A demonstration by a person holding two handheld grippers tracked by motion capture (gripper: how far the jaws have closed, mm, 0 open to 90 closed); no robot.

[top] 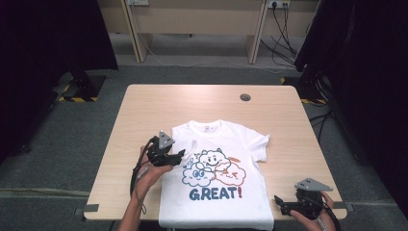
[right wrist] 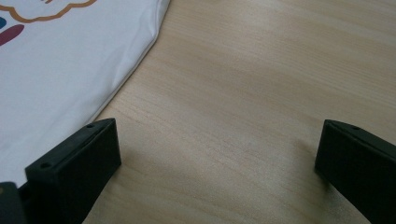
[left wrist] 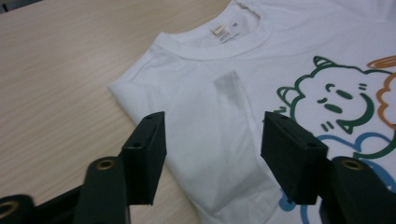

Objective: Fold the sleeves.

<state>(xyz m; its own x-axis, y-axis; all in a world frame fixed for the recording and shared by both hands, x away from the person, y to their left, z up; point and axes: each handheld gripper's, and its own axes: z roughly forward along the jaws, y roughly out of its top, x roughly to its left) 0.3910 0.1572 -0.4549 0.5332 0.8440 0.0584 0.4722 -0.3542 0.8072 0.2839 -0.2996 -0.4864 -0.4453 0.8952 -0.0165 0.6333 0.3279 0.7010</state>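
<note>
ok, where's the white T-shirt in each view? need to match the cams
High view: white T-shirt lies flat at the table's centre-front, printed side up.
Left gripper view: collar and folded sleeve, upper right.
Right gripper view: its side edge, upper left.
Shared landmark: the orange cloud outline.

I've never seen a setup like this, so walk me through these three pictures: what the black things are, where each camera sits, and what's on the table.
No robot here: a person holds a hand-held claw in each hand. The high view looks down from above the person's side. There the left claw hovers at the folded-in sleeve of a white T-shirt printed with cartoon clouds and "GREAT!", lying flat on a wooden table. The right claw sits by the shirt's lower corner. The other two pictures come from cameras riding on each claw, looking along its black jaws. Both claws stand open and hold nothing.
</note>
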